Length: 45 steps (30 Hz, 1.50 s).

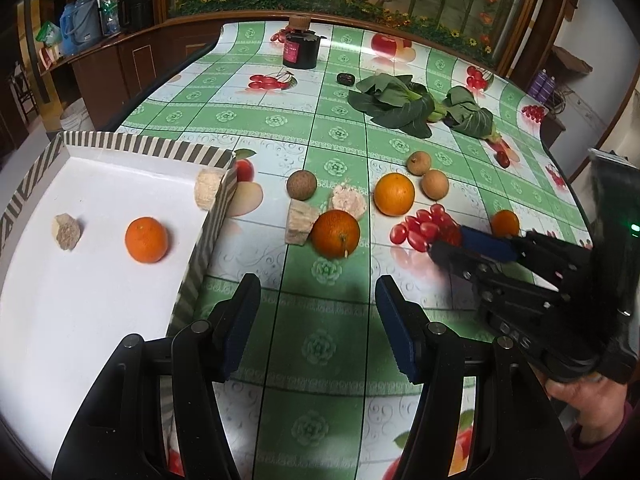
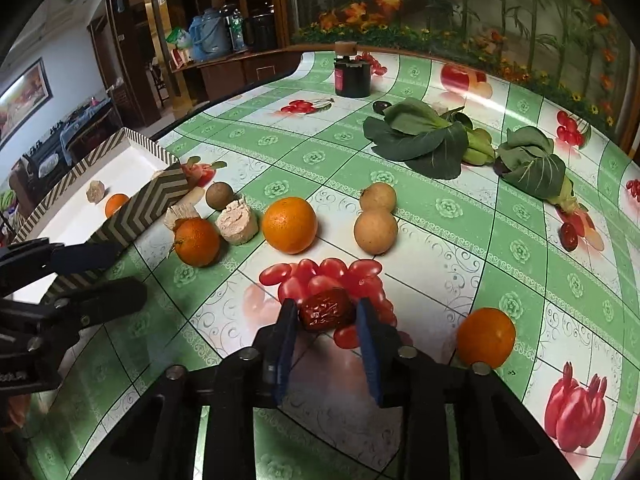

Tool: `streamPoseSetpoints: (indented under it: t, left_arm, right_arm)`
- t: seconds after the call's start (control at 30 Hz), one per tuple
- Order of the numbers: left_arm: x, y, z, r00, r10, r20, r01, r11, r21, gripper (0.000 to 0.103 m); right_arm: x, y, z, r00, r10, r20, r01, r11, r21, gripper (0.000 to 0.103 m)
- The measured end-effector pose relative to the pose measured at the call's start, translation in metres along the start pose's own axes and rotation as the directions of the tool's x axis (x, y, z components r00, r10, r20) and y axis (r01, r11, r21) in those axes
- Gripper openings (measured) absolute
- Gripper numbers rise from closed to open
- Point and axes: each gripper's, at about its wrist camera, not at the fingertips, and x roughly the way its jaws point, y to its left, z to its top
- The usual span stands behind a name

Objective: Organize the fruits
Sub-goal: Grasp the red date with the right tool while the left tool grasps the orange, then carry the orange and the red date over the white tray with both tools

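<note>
Between our right gripper's blue ribbed pads we hold a wrinkled, dark red date, clamped just above the glossy cherry tomatoes. Our left gripper hangs spread apart, gripping nothing, over the slick green-checked tablecloth. Beside it sits the white tray with a zigzag rim, holding one pebbly orange (plus two pale, crumbly chunks). Farther on lie more oranges, round tan longans, and leafy bok choy. A black jar stands near the far wooden ledge.
</note>
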Motion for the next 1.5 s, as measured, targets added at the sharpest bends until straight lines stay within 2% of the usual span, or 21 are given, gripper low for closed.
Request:
streamPoseSetpoints:
  t: [0.3, 0.63, 0.67, 0.73, 0.8, 0.83, 1.2, 1.5]
  left_arm:
    - [0.022, -0.008, 0.006, 0.999, -0.041, -0.033, 0.041, 0.999, -0.01, 0.06]
    - [0.044, -0.021, 0.024, 0.998, -0.042, -0.056, 0.042, 0.999, 0.011, 0.059]
    - [0.045, -0.023, 0.024, 0.998, -0.034, -0.054, 0.035, 0.999, 0.021, 0.058]
    - [0.046, -0.026, 0.024, 0.999, -0.009, -0.042, 0.011, 0.999, 0.048, 0.048]
    - [0.045, -0.026, 0.021, 0.999, 0.011, -0.031, -0.009, 0.998, 0.068, 0.032]
    - [0.045, -0.024, 0.021, 0.999, 0.008, -0.032, -0.006, 0.998, 0.067, 0.031]
    - [0.021, -0.016, 0.004, 0.999, -0.045, -0.018, 0.046, 0.998, 0.049, 0.03]
    - [-0.003, -0.02, -0.018, 0.999, -0.035, 0.005, 0.035, 0.997, 0.065, 0.03]
  right_arm:
    - [-0.008, -0.012, -0.007, 0.999, 0.051, 0.012, -0.051, 0.997, 0.066, 0.028]
    - [-0.01, -0.02, -0.009, 0.996, 0.091, 0.02, -0.092, 0.991, 0.094, 0.028]
    - [-0.01, -0.021, -0.009, 0.995, 0.095, 0.022, -0.097, 0.99, 0.098, 0.028]
    - [-0.011, -0.022, -0.01, 0.995, 0.1, 0.024, -0.102, 0.99, 0.101, 0.028]
    - [-0.011, -0.023, -0.01, 0.995, 0.102, 0.024, -0.103, 0.99, 0.099, 0.028]
    - [-0.011, -0.023, -0.01, 0.995, 0.101, 0.023, -0.103, 0.99, 0.097, 0.028]
    - [-0.017, -0.02, -0.012, 0.993, 0.117, 0.018, -0.119, 0.987, 0.112, 0.028]
    - [-0.036, 0.001, -0.024, 0.994, 0.11, 0.025, -0.112, 0.989, 0.1, 0.028]
